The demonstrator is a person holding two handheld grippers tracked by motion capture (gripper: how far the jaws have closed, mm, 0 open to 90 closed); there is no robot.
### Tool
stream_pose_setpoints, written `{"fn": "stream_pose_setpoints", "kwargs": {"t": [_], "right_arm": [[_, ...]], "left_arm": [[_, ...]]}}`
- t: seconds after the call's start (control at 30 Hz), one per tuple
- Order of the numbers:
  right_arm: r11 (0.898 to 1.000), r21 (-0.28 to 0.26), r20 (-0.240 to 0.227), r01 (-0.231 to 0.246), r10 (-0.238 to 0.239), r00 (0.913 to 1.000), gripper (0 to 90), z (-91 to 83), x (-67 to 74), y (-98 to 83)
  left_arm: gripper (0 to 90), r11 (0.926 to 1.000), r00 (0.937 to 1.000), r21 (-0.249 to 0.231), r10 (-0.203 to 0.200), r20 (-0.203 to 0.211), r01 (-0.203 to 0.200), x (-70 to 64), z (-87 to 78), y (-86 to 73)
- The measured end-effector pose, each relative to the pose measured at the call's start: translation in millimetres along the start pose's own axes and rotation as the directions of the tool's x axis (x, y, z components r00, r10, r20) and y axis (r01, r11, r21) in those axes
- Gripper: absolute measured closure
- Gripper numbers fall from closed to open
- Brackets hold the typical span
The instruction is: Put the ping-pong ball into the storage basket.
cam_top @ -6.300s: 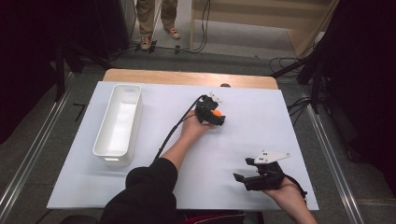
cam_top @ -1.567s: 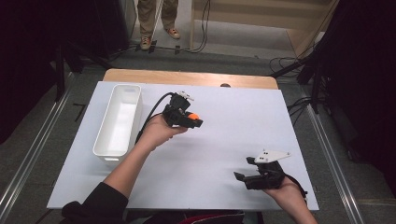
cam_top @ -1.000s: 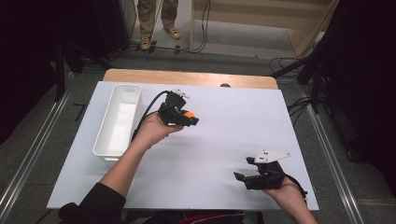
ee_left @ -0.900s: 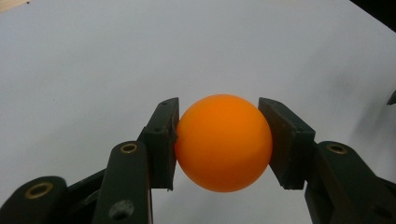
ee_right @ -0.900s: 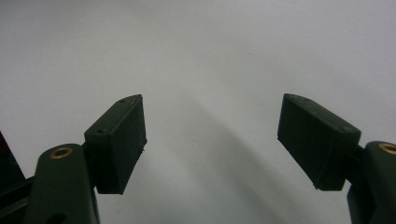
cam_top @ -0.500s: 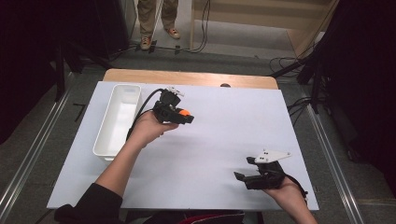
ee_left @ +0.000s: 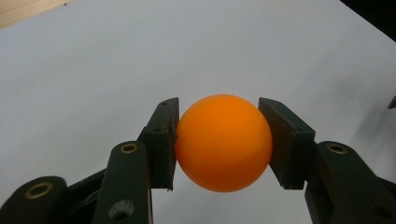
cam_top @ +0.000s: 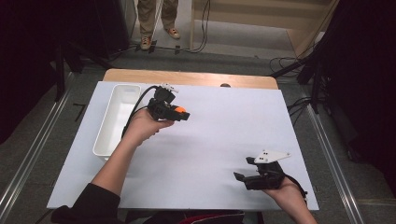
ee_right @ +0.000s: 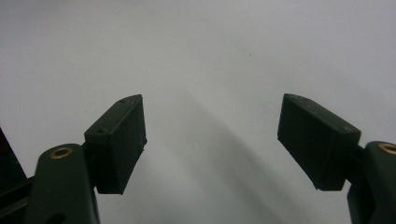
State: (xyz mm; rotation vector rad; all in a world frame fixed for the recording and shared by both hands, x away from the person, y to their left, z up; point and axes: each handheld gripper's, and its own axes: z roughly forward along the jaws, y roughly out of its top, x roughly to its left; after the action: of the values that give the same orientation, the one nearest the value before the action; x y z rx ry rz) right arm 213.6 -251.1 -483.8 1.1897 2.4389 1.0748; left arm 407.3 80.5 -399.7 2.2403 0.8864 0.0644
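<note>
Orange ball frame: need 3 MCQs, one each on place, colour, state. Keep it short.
1. Where does the white tray lie on the table in the high view?
A. along the left side
B. at the right edge
C. in the middle

2. What colour is the ball between the left gripper jaws?
A. green
B. orange
C. white

3. How do the right gripper jaws stand?
A. shut on a ball
B. shut on nothing
C. open with nothing between them

Key:
1 A, the tray runs lengthwise along the table's left side, left of the left gripper.
2 B, the left gripper view shows an orange ball pressed by both pads.
3 C, the right gripper view shows the pads wide apart over bare table.
</note>
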Motion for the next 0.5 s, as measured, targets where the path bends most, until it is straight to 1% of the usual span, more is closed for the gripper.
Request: {"fn": "stream_pose_setpoints", "kwargs": {"t": [0.27, 0.5], "right_arm": [[1.0, -0.009, -0.001, 0.001, -0.002, 1.0, 22.0, -1.1, -0.6, 0.0], [1.0, -0.007, -0.003, 0.003, -0.003, 1.0, 22.0, -0.7, -0.5, 0.3]], "left_arm": [[49.8, 0.9999, 1.0, -0.005, -0.009, 0.002, 0.009, 6.1, -9.2, 0.7], [49.9, 0.9997, 0.9995, -0.01, -0.023, -0.022, 0.023, 13.3, -16.2, -0.8]]}}
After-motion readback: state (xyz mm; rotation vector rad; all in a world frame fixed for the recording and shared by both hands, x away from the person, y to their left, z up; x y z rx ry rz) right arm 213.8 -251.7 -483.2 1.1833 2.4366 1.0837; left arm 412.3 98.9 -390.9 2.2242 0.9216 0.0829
